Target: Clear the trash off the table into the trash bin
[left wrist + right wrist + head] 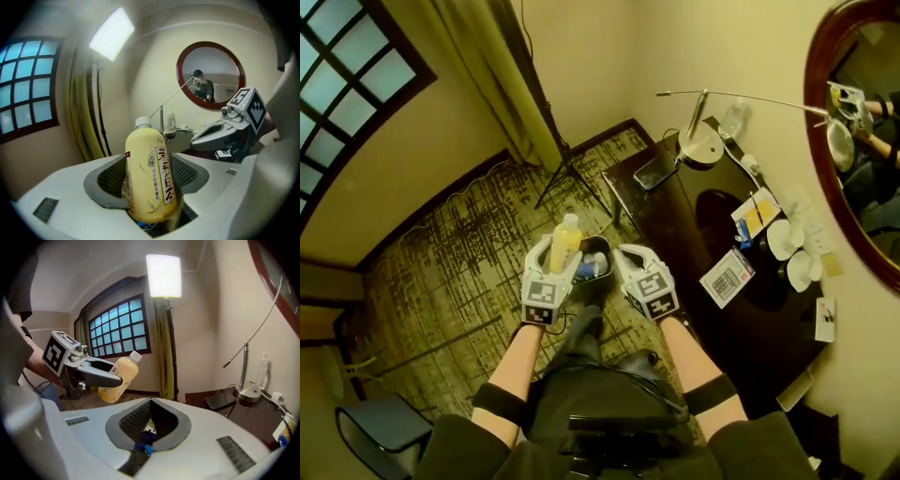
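While the person stands beside the table (675,220), both tools meet at the bin (602,246).
The bin sits on the carpet left of the table. The tilted yellow bottle (566,234) is pinched in the left tool (559,255) over the bin's rim. The right tool (625,255) is pressed together just beside it.

Bottle (565,239) between the left gripper's (555,267) jaws, over bin (602,244) (floor-standing); right gripper (625,255) just right of bin; table (670,220) further right, bearing lamp (701,145).
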Action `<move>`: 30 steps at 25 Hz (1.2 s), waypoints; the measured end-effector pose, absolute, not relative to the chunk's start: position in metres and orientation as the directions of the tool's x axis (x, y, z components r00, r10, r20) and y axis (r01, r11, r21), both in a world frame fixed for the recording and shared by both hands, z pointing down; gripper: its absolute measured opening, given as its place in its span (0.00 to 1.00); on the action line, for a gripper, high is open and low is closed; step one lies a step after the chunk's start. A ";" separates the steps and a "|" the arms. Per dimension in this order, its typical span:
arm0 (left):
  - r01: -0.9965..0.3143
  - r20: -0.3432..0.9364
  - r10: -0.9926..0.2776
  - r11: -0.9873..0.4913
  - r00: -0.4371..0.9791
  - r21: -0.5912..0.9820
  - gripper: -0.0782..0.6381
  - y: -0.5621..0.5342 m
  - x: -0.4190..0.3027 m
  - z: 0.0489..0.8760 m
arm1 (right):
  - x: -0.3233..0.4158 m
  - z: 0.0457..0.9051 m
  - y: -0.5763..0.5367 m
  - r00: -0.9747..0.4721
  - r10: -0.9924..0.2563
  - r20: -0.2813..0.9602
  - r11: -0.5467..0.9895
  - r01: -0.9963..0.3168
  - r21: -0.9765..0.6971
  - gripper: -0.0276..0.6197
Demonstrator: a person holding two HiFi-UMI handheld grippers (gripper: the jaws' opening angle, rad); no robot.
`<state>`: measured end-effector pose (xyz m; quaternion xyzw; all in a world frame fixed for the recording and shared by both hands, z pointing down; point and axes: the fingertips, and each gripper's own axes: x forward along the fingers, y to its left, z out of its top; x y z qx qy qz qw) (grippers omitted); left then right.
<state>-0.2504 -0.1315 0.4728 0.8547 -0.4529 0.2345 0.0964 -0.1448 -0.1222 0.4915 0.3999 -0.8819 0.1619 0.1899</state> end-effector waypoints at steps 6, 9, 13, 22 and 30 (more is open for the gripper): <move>-0.869 0.547 -0.733 -0.494 0.404 -0.020 0.51 -0.130 -0.303 0.516 | -0.206 0.517 -0.130 -0.680 -0.534 0.502 0.728 -0.672 -0.136 0.05; -0.867 0.582 -0.704 -0.499 0.408 0.004 0.51 -0.128 -0.308 0.548 | -0.220 0.545 -0.128 -0.684 -0.494 0.537 0.741 -0.654 -0.152 0.05; -0.859 0.628 -0.655 -0.510 0.420 0.043 0.51 -0.133 -0.311 0.605 | -0.231 0.592 -0.135 -0.676 -0.461 0.575 0.748 -0.645 -0.159 0.05; -0.846 0.728 -0.538 -0.522 0.425 0.107 0.51 -0.146 -0.312 0.766 | -0.240 0.740 -0.157 -0.645 -0.397 0.653 0.720 -0.660 -0.214 0.05; -0.810 0.805 -0.406 -0.566 0.433 0.150 0.51 -0.148 -0.304 0.919 | -0.235 0.884 -0.161 -0.604 -0.338 0.722 0.669 -0.693 -0.267 0.05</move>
